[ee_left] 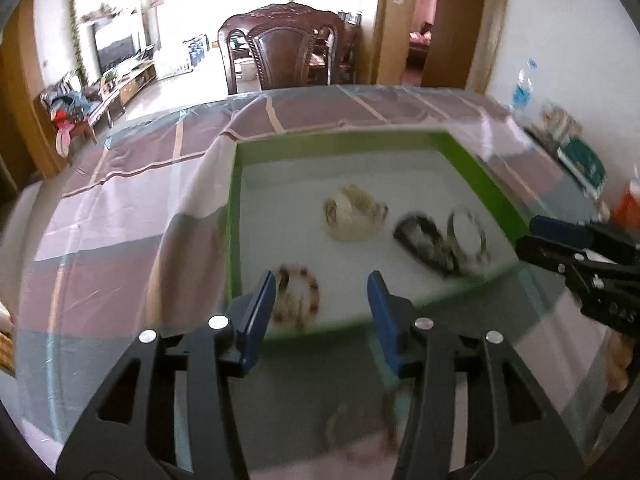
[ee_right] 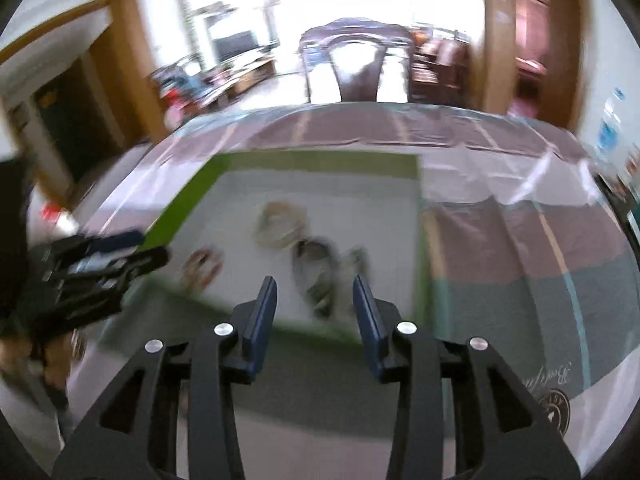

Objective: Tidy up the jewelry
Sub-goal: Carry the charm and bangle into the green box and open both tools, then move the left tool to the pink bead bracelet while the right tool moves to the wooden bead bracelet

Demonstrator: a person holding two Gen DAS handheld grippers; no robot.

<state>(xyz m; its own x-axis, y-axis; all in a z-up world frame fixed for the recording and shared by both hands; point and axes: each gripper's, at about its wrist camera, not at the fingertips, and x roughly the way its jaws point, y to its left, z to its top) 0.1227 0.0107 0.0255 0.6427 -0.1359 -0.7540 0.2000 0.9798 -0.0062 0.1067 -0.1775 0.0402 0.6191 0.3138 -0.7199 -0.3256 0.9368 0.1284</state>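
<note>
Green-rimmed tray point(ee_left: 478, 164) on the worktop point(ee_left: 120, 216) holds four pieces: a cream bracelet point(ee_left: 354, 213), a red-brown beaded one point(ee_left: 298, 296) nearest, a dark band point(ee_left: 424, 242) and a thin dark ring point(ee_left: 468, 236) at right. Left gripper point(ee_left: 322, 294) and right gripper point(ee_right: 314, 298) hover with fingers spread, empty. Motion blur hides each piece's detail.

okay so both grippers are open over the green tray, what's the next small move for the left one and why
Probably ease the left gripper forward and down onto the reddish bead bracelet. Its fingers are open and empty, and that bracelet lies just inside the green tray near its left finger. The right gripper faces the dark bracelets.
</note>
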